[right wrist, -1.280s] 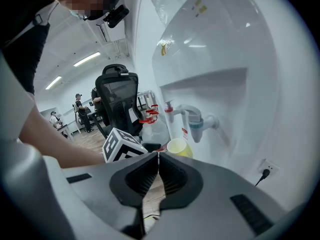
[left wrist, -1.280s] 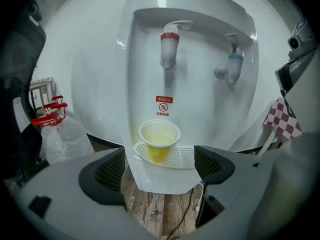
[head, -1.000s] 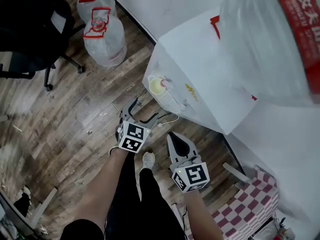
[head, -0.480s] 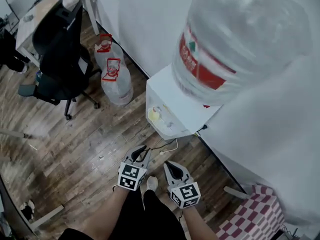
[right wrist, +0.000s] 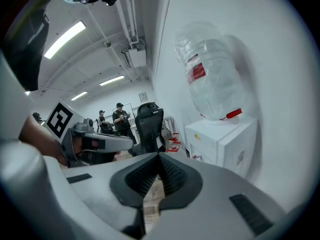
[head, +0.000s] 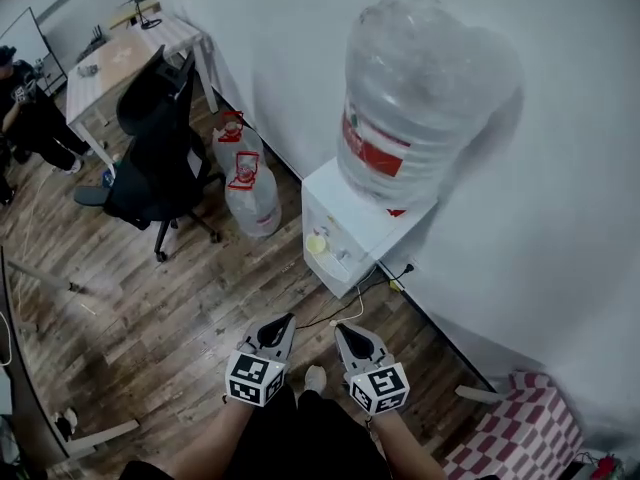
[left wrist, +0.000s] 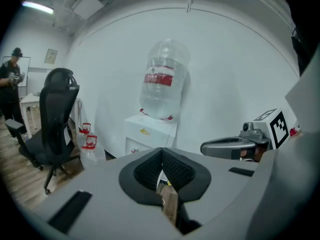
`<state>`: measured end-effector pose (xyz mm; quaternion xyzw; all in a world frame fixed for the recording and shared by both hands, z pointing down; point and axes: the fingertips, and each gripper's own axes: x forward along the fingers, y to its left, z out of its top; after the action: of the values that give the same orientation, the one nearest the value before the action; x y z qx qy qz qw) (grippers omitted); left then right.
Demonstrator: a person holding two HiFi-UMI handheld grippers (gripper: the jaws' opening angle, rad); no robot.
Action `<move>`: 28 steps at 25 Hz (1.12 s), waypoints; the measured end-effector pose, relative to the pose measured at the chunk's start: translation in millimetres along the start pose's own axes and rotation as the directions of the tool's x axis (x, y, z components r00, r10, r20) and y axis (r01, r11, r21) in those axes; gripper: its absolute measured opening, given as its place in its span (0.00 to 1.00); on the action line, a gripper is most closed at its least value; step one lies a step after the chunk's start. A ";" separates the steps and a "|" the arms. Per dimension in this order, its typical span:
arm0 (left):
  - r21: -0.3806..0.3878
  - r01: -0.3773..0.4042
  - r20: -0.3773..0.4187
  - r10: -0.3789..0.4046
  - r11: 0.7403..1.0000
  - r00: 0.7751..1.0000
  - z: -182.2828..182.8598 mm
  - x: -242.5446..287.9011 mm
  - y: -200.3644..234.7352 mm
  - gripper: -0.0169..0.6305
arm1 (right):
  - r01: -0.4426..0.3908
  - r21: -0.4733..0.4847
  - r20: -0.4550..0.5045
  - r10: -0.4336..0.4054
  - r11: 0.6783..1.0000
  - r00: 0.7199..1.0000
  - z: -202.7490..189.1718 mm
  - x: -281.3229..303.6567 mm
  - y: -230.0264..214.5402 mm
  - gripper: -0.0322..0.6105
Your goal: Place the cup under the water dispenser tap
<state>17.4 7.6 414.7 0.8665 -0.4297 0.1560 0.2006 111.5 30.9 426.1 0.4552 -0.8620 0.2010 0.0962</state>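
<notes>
My left gripper (head: 283, 320) and right gripper (head: 343, 328) hang side by side over the wood floor (head: 200, 298), each with its jaws pressed together on nothing. The cup (head: 317, 243), a small pale yellow shape, sits well apart from both on the front ledge of the white water dispenser (head: 345, 208), under its taps, below the big bottle (head: 420, 98).

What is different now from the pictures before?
Both grippers pulled back from the water dispenser, and the head view rose, so it looks farther away. The left gripper, open near the yellow cup a second ago, is now shut on nothing. The right gripper stayed shut and empty. The cup stayed in the dispenser's nook, and the big bottle stayed on top.
</notes>
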 end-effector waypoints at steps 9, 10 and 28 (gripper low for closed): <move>0.072 0.048 0.085 -0.055 0.996 0.995 38.5 -59.2 6.9 0.05 | 0.047 -0.018 0.073 -0.045 0.999 0.996 34.9 -40.9 34.1 0.08; 0.075 0.056 0.086 -0.063 0.996 0.994 39.0 -65.8 9.8 0.05 | 0.055 -0.017 0.084 -0.053 0.998 0.995 39.5 -43.5 39.1 0.08; 0.167 0.155 0.104 -0.174 0.974 0.979 38.4 -134.9 43.8 0.05 | 0.198 0.015 0.183 -0.198 0.980 0.963 63.4 -59.9 107.4 0.08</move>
<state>-92.7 57.0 330.8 0.9199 -0.3539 0.1209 0.1179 58.1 102.3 320.3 0.5554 -0.8178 0.1462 0.0368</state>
